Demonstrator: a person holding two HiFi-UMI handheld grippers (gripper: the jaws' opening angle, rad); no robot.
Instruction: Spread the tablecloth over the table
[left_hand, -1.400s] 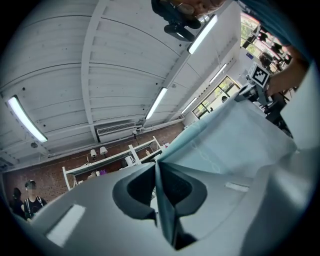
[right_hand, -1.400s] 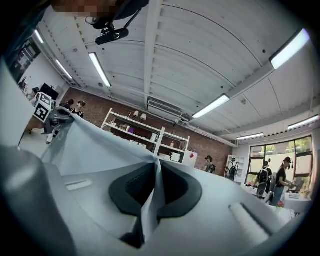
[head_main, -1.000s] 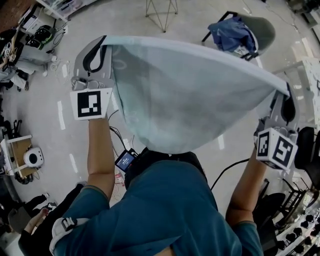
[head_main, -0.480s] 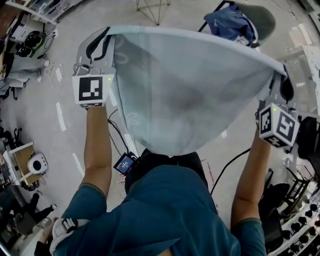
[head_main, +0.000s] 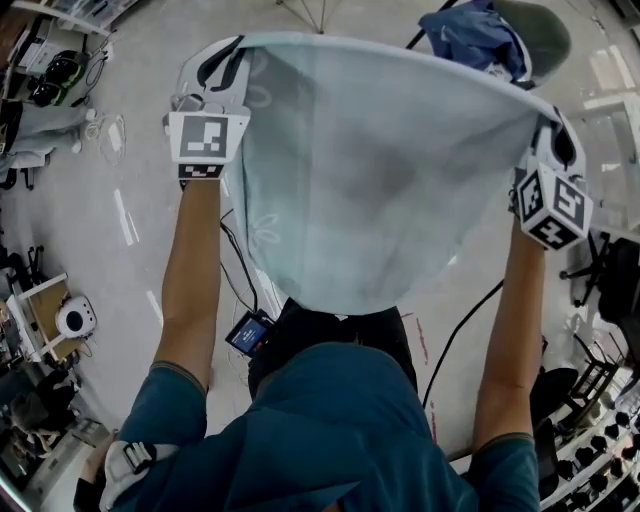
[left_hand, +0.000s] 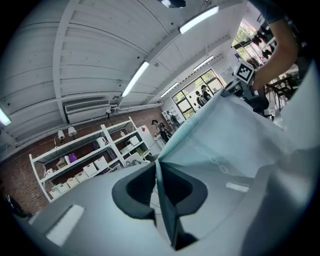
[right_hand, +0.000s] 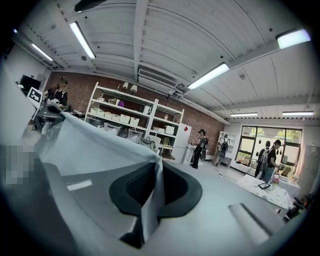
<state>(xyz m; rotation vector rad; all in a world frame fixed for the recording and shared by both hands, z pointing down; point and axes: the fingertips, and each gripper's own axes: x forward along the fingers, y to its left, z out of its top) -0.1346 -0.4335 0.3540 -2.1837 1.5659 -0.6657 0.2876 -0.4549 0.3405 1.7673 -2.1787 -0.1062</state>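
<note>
- Both arms are held out wide and forward, so that the cloth is kept taut and clear of the body.
- The left tongs (head_main: 228, 60) are clamped shut on one top corner and the right tongs (head_main: 553, 125) on the other, with a thin fold pinched in each.
- The cloth (head_main: 370, 170) is hung sagging between them, above the floor (head_main: 100, 250); spreading is judged not yet begun.

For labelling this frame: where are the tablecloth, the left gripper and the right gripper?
tablecloth (head_main: 370, 170): head view, middle of the hanging sheet.
left gripper (left_hand: 156, 167): left gripper view, between its jaw tips, shut on the tablecloth.
right gripper (right_hand: 159, 169): right gripper view, between its jaw tips, likewise.
</note>
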